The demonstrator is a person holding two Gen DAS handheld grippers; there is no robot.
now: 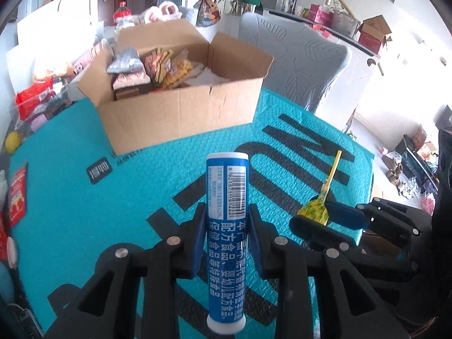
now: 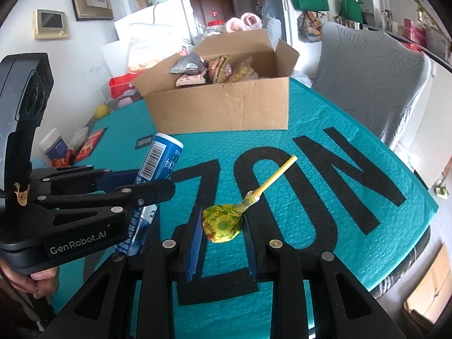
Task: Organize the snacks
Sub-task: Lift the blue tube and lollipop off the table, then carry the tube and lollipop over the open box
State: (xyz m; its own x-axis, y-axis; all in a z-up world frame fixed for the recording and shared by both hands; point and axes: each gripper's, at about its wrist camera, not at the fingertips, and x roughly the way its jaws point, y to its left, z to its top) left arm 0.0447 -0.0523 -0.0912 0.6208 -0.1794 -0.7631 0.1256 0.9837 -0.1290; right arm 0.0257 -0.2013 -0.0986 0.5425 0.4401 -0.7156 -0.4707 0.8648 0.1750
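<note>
My left gripper (image 1: 226, 214) is shut on a blue tube (image 1: 226, 226) with white caps and a barcode, held above the teal mat (image 1: 70, 192). It also shows in the right wrist view (image 2: 158, 163). My right gripper (image 2: 223, 221) is shut on a yellow wrapped lollipop (image 2: 223, 223), its yellow stick pointing up and right; it also shows in the left wrist view (image 1: 313, 212). An open cardboard box (image 1: 180, 113) with several snack packets stands on the mat beyond both grippers, also in the right wrist view (image 2: 226, 107).
A grey cushioned chair (image 1: 299, 65) stands behind the table on the right. Red packets (image 1: 18, 197) and clutter lie along the mat's left edge. A white-capped jar (image 2: 55, 147) and a red packet (image 2: 90, 144) sit at the left.
</note>
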